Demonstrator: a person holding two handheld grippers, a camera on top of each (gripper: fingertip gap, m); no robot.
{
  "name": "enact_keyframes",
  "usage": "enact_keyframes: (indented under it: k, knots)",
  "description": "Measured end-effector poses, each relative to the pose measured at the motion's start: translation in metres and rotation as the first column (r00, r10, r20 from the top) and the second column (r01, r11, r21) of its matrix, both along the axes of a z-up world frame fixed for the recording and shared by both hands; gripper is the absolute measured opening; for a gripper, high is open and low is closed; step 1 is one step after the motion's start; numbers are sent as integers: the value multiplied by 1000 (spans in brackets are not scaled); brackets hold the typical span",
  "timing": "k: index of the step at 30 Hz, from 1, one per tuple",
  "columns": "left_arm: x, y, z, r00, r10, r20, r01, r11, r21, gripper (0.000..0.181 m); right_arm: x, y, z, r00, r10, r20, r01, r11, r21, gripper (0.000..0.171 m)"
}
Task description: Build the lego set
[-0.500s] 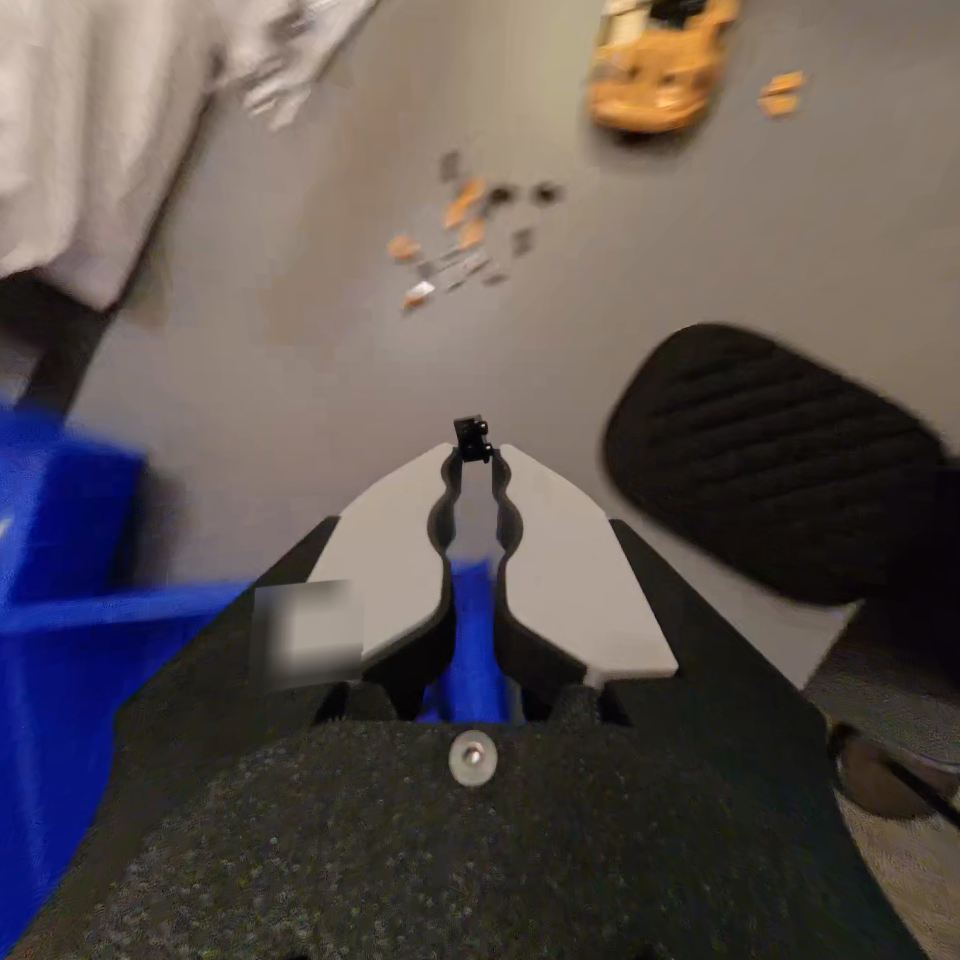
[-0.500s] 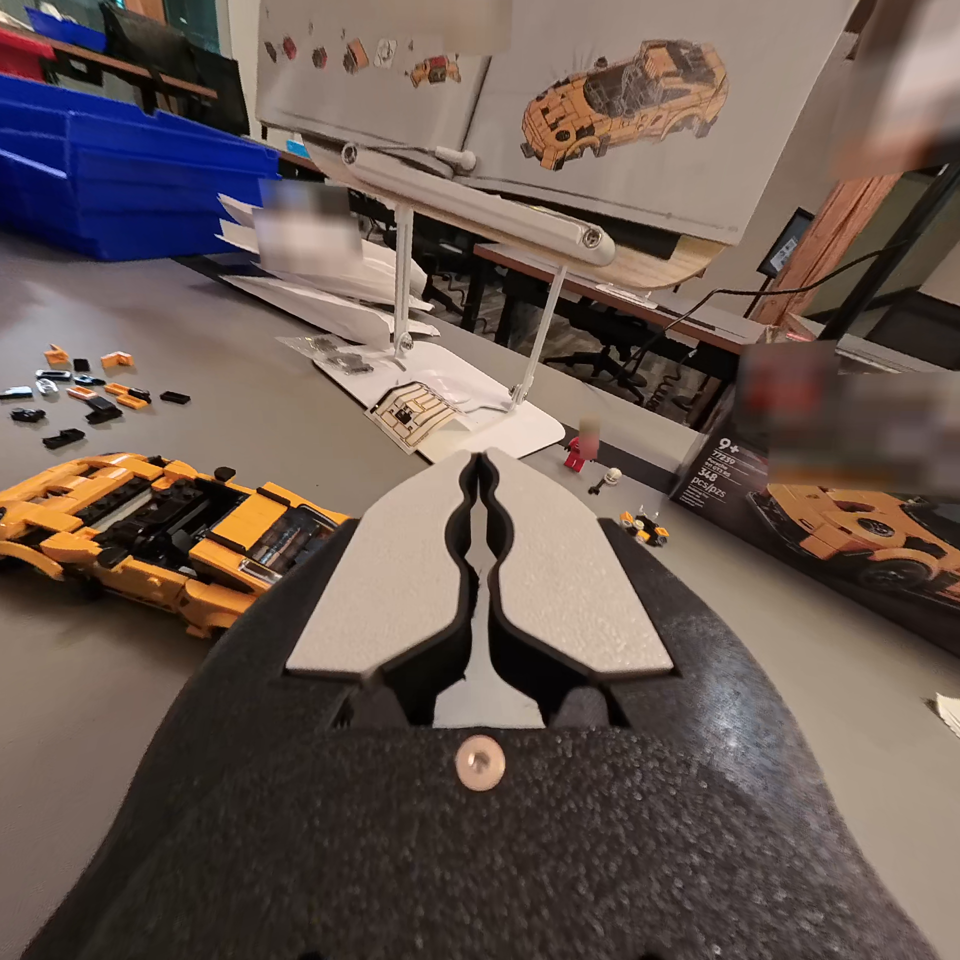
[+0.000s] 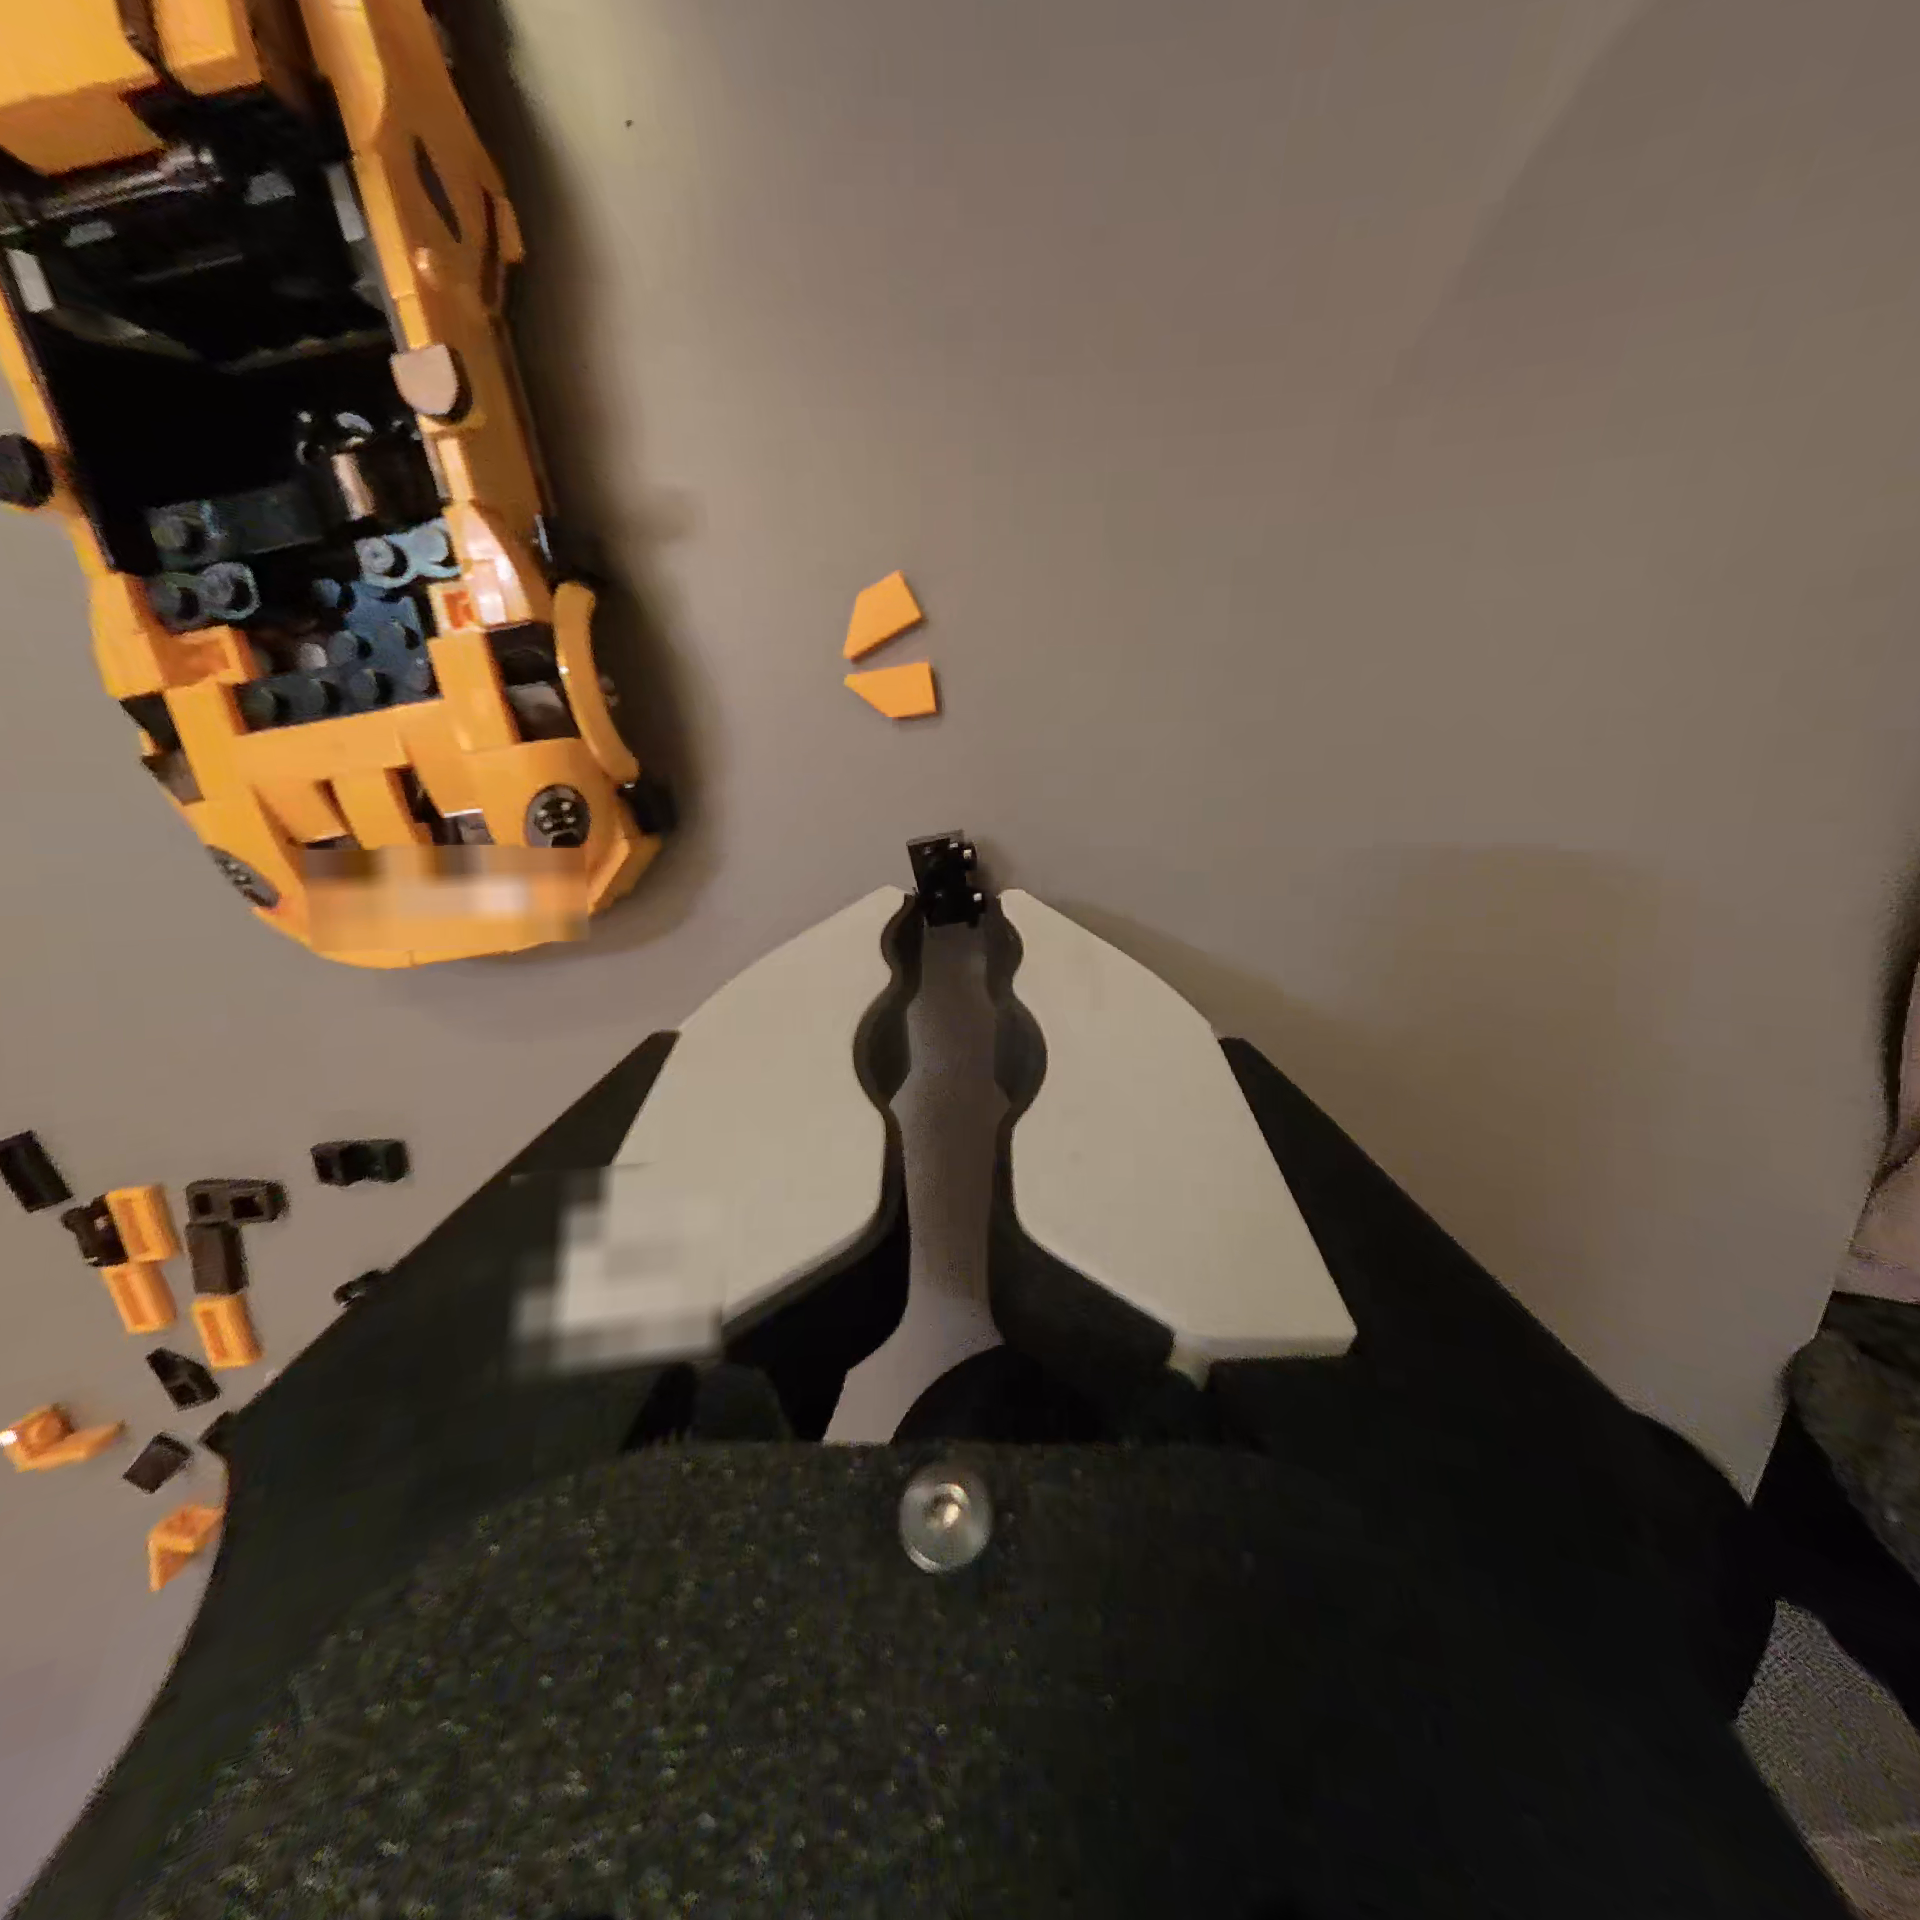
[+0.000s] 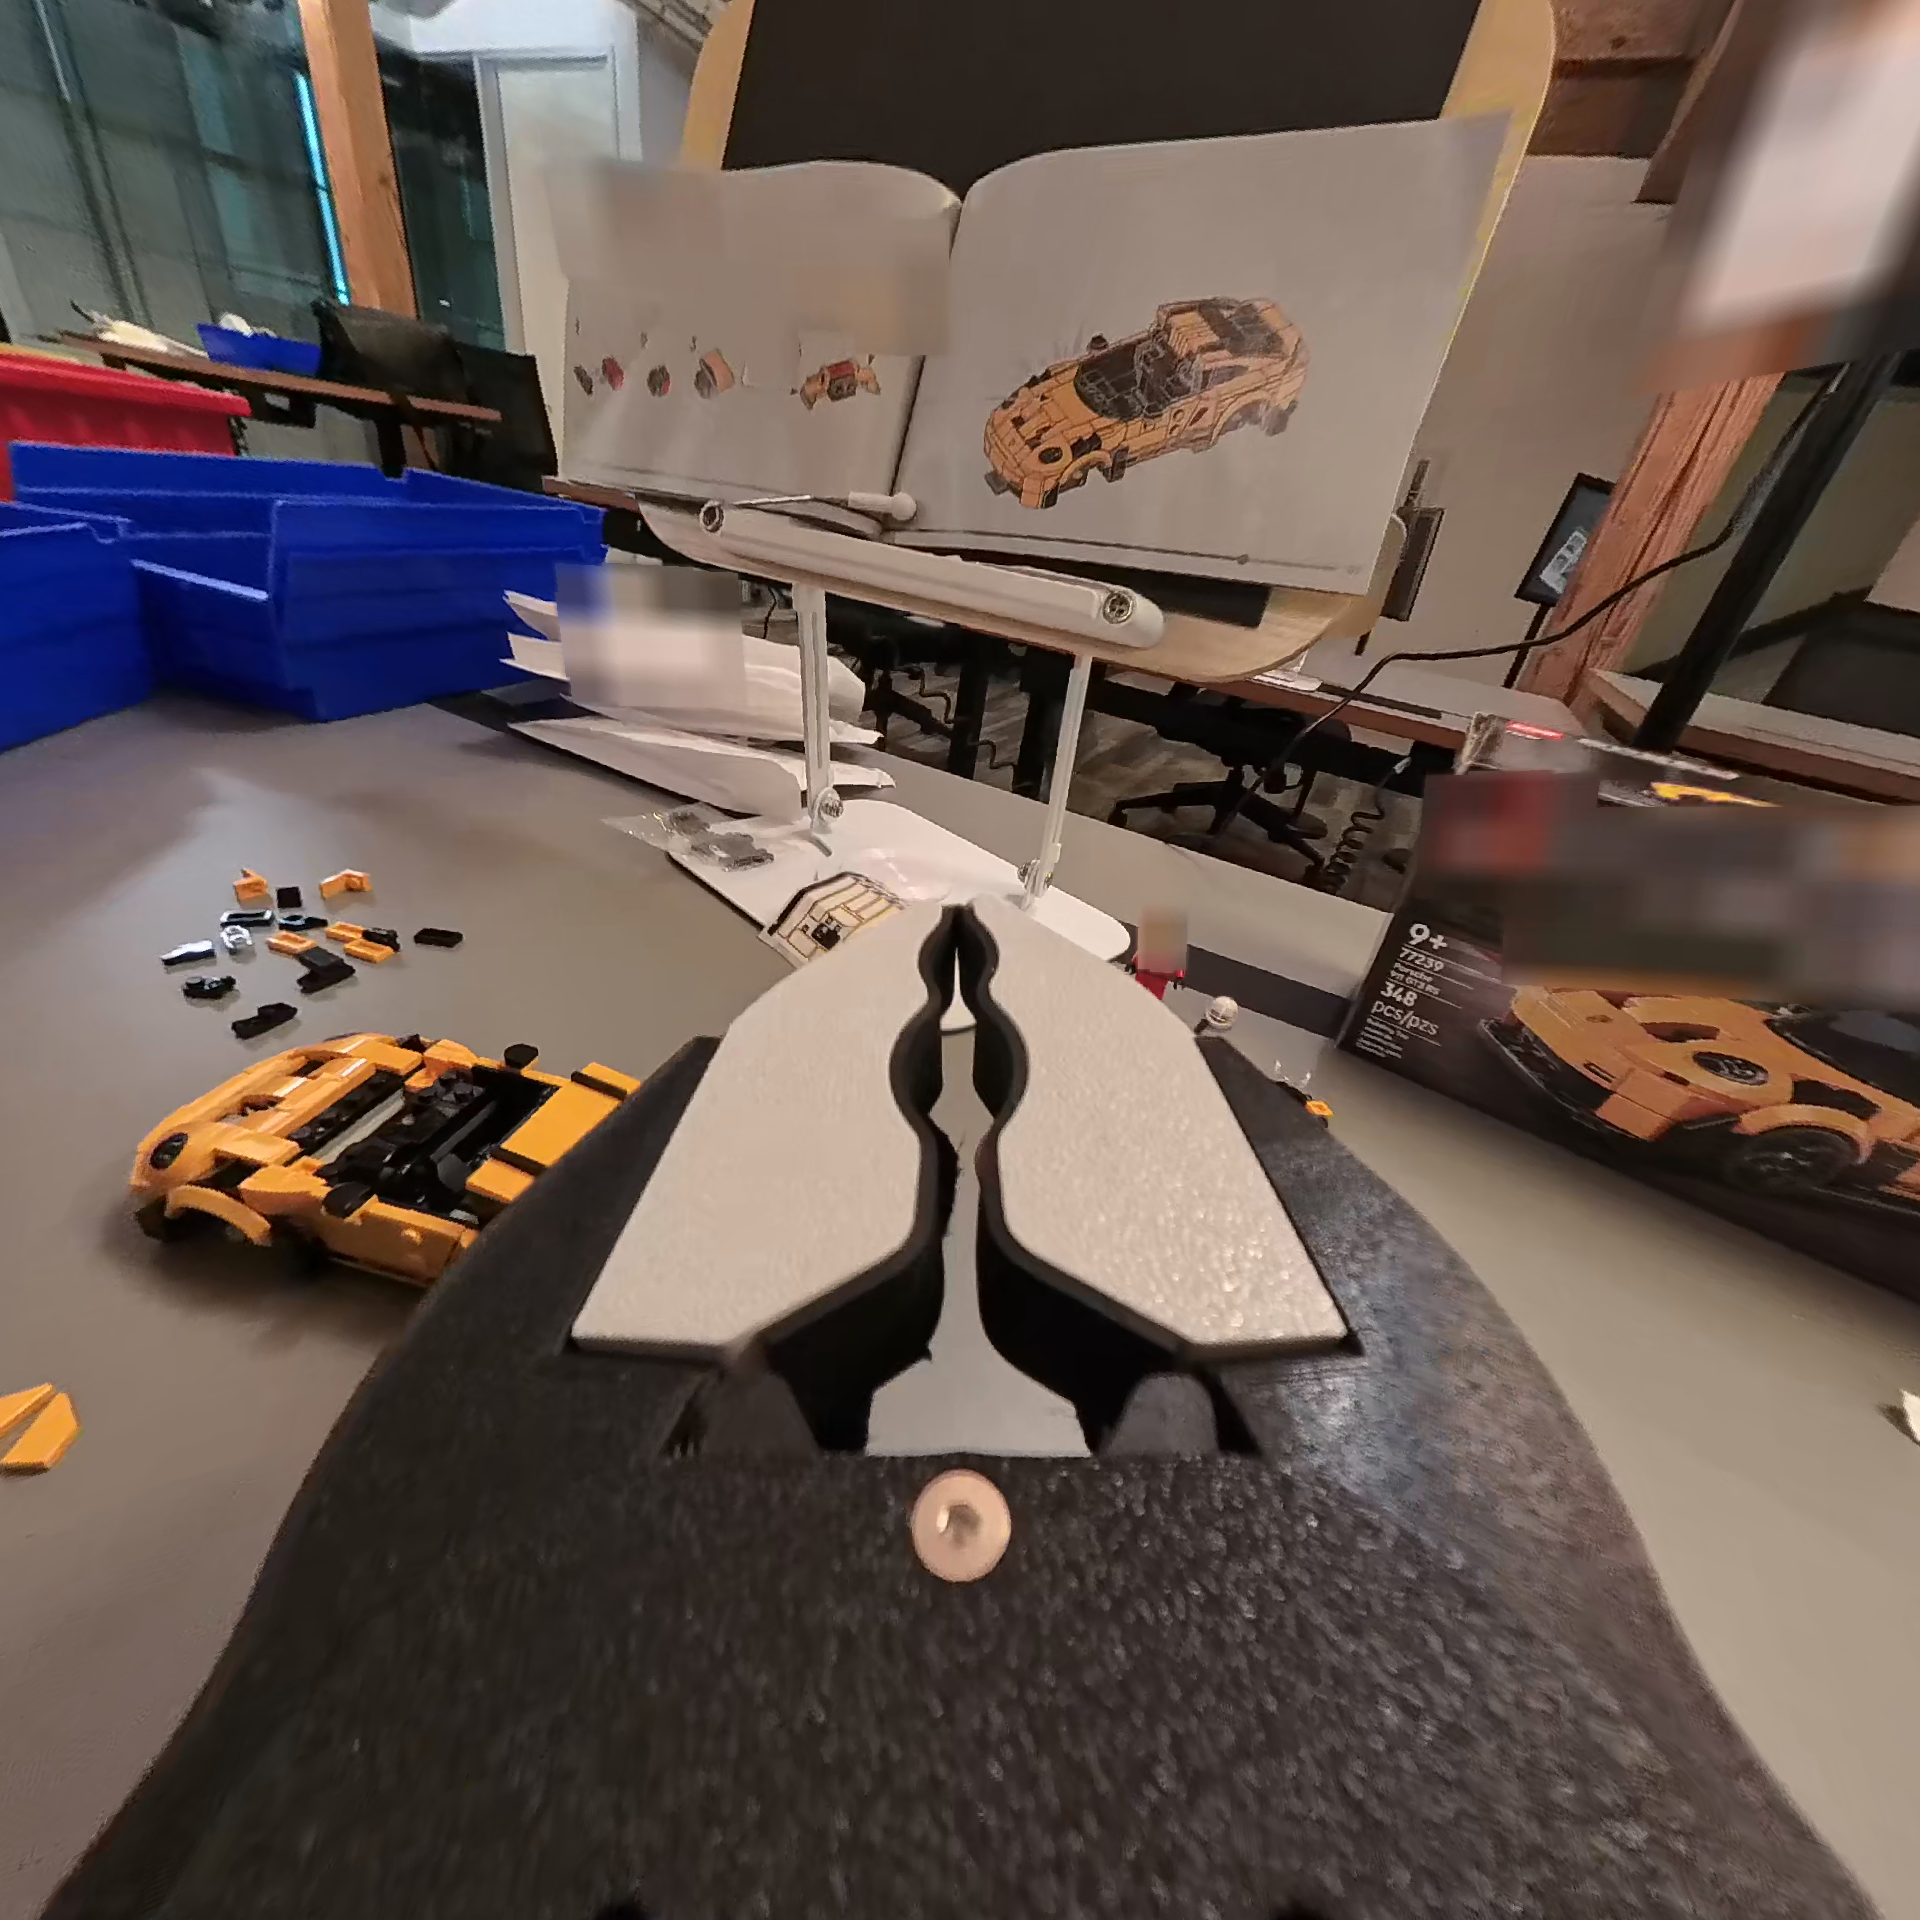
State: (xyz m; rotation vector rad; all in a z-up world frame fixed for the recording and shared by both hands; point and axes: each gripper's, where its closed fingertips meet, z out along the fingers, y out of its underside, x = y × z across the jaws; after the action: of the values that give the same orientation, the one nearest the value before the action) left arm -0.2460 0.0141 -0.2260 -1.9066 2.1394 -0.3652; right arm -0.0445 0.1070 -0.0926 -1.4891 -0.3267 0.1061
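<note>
— Holding a small black piece (image 3: pixel 943 879) at the very tips of my left fingers (image 3: pixel 948 906), which are clamped on its lower half so the studded end sticks out past them. Where does it go?

— Onto the orange car (image 3: pixel 312 488), I'd judge. It lies toward the far left corner of the desk (image 3: pixel 1299 468), roof off, black studs open down the middle. What about your other side?

— My right fingers (image 4: pixel 958 925) are closed together on nothing, held above the desk and pointing at the open instruction book (image 4: pixel 1039 343) on its stand near the far edge.

— Then check the book's drawing before pressing anything. Your grip on the piece is shallow; it could twist.

— Agreed. I'd come over the car squarely, line the piece up with the studs, and push straight down.

— Steady the car with the right fingers, or it may slide on the desk.

— And I'd steer wide of the two orange wedges (image 3: pixel 888 646) lying just beside the car, and the loose pieces (image 3: pixel 177 1278) scattered near the left edge.
</note>
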Motion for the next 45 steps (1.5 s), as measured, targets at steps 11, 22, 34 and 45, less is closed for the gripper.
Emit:
enact_keyframes:
  k: [11,22,34,45]
  knots:
    - [16,-2,18,967,91,237,-79,995,-61,33,4,0,1,1000,-5,-21,5,1000,0,0]
    - [-209,108,181,560,511,652,-711,700,62,4,8,4,-6,999,-32,-4,32,999,-16,0]
    - [-404,152,99,540,792,286,-841,522,141,0,10,13,-23,995,-79,68,84,994,-69,0]
    - [-405,145,22,623,768,-153,-769,636,62,29,11,16,-32,989,-97,110,107,990,-95,0]
